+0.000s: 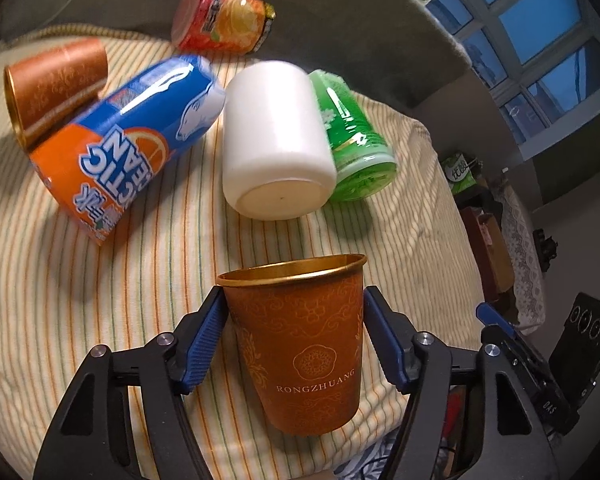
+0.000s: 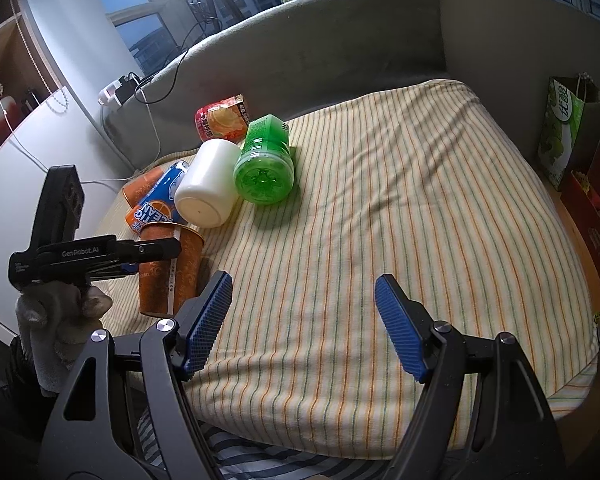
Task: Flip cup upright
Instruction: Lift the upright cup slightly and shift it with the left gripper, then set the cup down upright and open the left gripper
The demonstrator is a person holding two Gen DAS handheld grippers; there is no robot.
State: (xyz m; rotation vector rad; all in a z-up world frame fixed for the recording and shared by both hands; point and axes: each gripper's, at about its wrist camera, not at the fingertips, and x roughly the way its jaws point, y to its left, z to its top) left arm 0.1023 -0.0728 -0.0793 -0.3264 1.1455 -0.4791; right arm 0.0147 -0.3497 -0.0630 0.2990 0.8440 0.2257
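We see the left gripper (image 1: 292,336) w/ the brown cup (image 1: 300,344) standing upright, mouth up, between its blue pads: left pad touches, right pad just beside it, so can't tell if it's truly gripped. Cup sits near the striped blanket's (image 2: 380,208) edge; right gripper (image 2: 304,320) hangs wide apart, holding nothing.

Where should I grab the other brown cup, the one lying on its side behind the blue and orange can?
Grip the lying brown cup across its side wall near the gold rim, coming from the left with the open left hand-held gripper. Its mouth faces left and that side is free; the blue and orange can leans against its right side, blocking that approach.
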